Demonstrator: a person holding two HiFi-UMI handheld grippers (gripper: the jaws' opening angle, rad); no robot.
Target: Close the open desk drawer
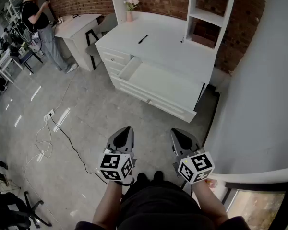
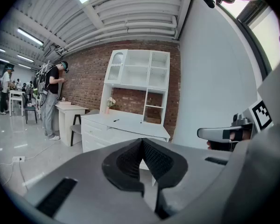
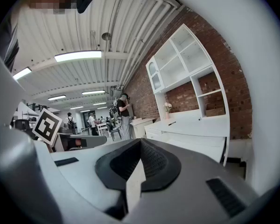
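A white desk (image 1: 158,42) stands against a brick wall, a couple of steps ahead of me. Its wide drawer (image 1: 163,85) is pulled out toward me, with the front panel (image 1: 153,103) facing the floor space. My left gripper (image 1: 126,130) and right gripper (image 1: 180,133) hang side by side low in the head view, well short of the drawer and touching nothing. Both are shut with nothing between the jaws. The desk (image 2: 123,125) shows small beyond my left gripper (image 2: 142,143), and the desk (image 3: 191,130) also lies past my right gripper (image 3: 140,143).
A pen (image 1: 142,39), a flower vase (image 1: 130,6) and a white shelf unit (image 1: 209,13) are on the desk. A white wall (image 1: 264,80) runs along the right. A second small desk (image 1: 77,25), a standing person (image 1: 38,25) and a floor cable (image 1: 53,128) are at left.
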